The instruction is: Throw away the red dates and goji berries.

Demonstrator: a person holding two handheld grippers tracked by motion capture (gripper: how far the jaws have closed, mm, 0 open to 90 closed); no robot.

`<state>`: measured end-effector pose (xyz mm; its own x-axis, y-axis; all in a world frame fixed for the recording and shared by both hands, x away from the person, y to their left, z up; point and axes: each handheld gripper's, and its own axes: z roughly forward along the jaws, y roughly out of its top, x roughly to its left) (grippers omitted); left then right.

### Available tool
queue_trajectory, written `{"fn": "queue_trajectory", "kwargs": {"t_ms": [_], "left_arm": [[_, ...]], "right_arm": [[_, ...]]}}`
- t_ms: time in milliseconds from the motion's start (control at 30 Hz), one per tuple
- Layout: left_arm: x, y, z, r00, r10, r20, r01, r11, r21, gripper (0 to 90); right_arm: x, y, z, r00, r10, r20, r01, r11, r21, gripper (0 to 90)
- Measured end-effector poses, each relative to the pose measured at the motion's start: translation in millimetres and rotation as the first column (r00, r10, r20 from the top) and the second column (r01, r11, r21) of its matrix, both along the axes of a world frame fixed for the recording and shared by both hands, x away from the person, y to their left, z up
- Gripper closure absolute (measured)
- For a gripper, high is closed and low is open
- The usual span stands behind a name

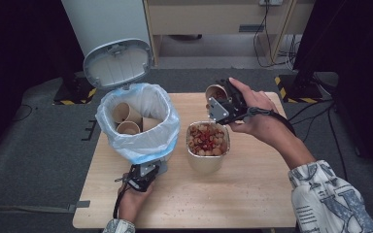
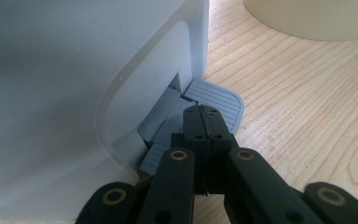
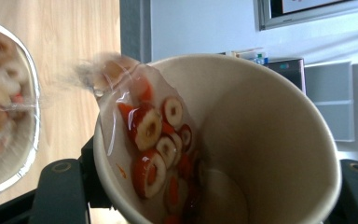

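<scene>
A white pedal bin (image 1: 138, 121) with a blue-edged bag stands open at the table's left, lid (image 1: 118, 63) raised, with three paper cups (image 1: 126, 114) inside. My left gripper (image 1: 143, 175) is at the bin's foot. In the left gripper view its jaws are shut (image 2: 204, 112), tips resting on the grey pedal (image 2: 219, 100). My right gripper (image 1: 221, 104) is shut on a paper cup (image 1: 214, 91), tilted over a foil tub (image 1: 205, 164). In the right gripper view, red-and-white food slices (image 3: 156, 140) and liquid slide from the cup (image 3: 261, 140) toward the tub (image 3: 28, 140).
The wooden table (image 1: 252, 194) has crumbs scattered on its near part. The tub's pale wall (image 2: 307, 18) is just beyond the pedal. Behind the table stand a wooden cabinet (image 1: 213, 19) and black stands with cables (image 1: 311, 73).
</scene>
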<state>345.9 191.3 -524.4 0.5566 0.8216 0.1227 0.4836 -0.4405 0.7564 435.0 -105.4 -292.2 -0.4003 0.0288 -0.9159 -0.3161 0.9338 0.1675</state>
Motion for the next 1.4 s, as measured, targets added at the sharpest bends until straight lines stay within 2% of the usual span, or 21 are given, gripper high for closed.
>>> {"fn": "queue_trajectory", "kwargs": {"t_ms": [67, 100, 233, 433, 1200, 1400], "left_arm": [[0.1, 0.1, 0.0, 1.0000, -0.001, 0.000, 0.001, 1.0000, 0.000, 89.6], [0.0, 0.1, 0.0, 1.0000, 0.000, 0.000, 0.000, 1.0000, 0.000, 89.6], [-0.1, -0.1, 0.1, 1.0000, 0.002, 0.000, -0.002, 1.0000, 0.002, 89.6], [0.1, 0.0, -0.1, 1.0000, 0.000, 0.001, 0.000, 1.0000, 0.000, 89.6], [0.0, 0.0, 0.0, 1.0000, -0.001, 0.001, 0.001, 1.0000, 0.002, 89.6], [-0.2, -0.2, 0.0, 1.0000, 0.001, 0.000, -0.001, 1.0000, 0.001, 89.5]], "right_arm": [[-1.5, 1.8, -2.9, 0.9993, 0.002, 0.038, 0.000, 0.998, -0.062, 29.3], [-1.8, 2.2, -3.8, 0.9991, 0.006, 0.043, -0.003, 0.997, -0.075, 29.3], [-1.3, 1.0, -5.0, 0.9995, 0.003, 0.031, -0.001, 0.998, -0.062, 29.3], [-1.9, -1.9, -3.7, 0.9994, 0.002, 0.034, 0.000, 0.998, -0.064, 29.3], [-1.1, -8.9, 3.8, 0.9996, -0.003, 0.029, 0.003, 1.000, -0.007, 29.3], [-0.2, -7.9, 5.3, 0.9996, 0.003, 0.027, -0.002, 1.000, -0.008, 29.3]]}}
